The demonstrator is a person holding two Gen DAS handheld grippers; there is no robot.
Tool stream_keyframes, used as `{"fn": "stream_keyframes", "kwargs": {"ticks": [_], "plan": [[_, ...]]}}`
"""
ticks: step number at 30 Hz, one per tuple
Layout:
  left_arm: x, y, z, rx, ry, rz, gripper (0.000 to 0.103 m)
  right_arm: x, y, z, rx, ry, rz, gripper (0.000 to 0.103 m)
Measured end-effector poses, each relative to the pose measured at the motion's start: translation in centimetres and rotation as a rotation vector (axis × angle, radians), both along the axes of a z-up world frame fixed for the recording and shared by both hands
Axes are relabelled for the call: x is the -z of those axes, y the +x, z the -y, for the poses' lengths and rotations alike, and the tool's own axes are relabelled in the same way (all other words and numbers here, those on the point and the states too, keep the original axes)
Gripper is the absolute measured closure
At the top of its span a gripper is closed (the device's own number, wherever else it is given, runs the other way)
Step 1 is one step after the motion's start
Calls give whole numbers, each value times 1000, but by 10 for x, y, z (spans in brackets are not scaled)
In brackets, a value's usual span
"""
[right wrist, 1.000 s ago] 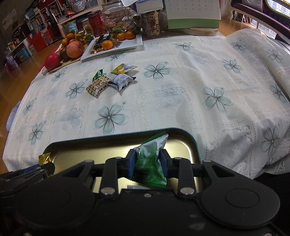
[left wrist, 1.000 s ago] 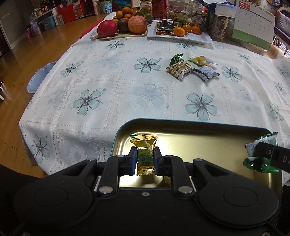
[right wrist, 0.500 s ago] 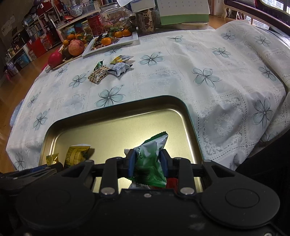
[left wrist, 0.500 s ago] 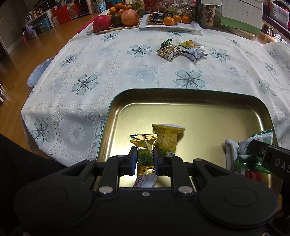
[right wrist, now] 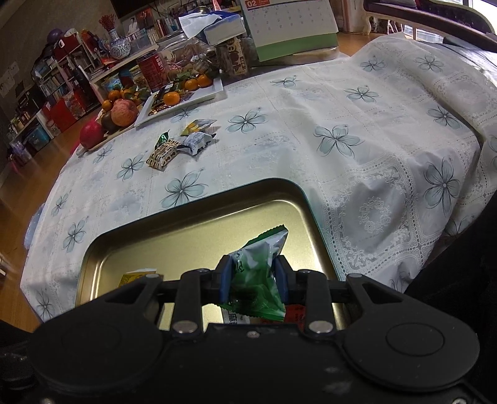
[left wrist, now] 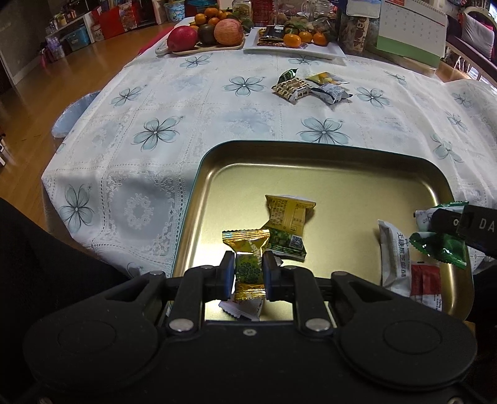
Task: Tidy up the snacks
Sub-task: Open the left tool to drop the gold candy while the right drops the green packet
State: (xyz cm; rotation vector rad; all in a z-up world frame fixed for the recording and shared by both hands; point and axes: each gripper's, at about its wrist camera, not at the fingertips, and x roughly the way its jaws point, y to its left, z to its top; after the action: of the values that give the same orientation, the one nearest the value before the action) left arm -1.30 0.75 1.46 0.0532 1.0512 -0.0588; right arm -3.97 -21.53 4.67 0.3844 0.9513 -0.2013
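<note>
Both fingers [left wrist: 228, 276] pinch snack packets [left wrist: 248, 264].

A tray [left wrist: 326, 155] sits on the near part of the tablecloth [left wrist: 192, 102]. In the tray lie a few snack packets [left wrist: 290, 214], some in the middle and some at its right side [left wrist: 396, 251]. Farther back on the cloth, well apart from the tray, four more snack packets [left wrist: 293, 88] lie close together. Behind them, at the far edge, a fruit board [left wrist: 205, 49] is on the left and a plate of oranges [left wrist: 295, 49] just beside it on the right. A calendar [left wrist: 410, 28] stands farther right.
</note>
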Motion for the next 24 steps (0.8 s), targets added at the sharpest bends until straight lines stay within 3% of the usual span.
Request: {"fn": "stream_keyframes", "kwargs": {"ticks": [6, 15, 21, 24], "plan": [[3, 1, -3, 28, -67, -47, 78, 5, -1, 7, 14, 60, -7, 71], [6, -10, 30, 212, -89, -71, 77, 6, -1, 4, 22, 32, -7, 71], [8, -9, 33, 211, -81, -78, 76, 8, 0, 3, 27, 11, -23, 71], [7, -7, 30, 193, -85, -69, 70, 10, 1, 3, 31, -10, -40, 71]]}}
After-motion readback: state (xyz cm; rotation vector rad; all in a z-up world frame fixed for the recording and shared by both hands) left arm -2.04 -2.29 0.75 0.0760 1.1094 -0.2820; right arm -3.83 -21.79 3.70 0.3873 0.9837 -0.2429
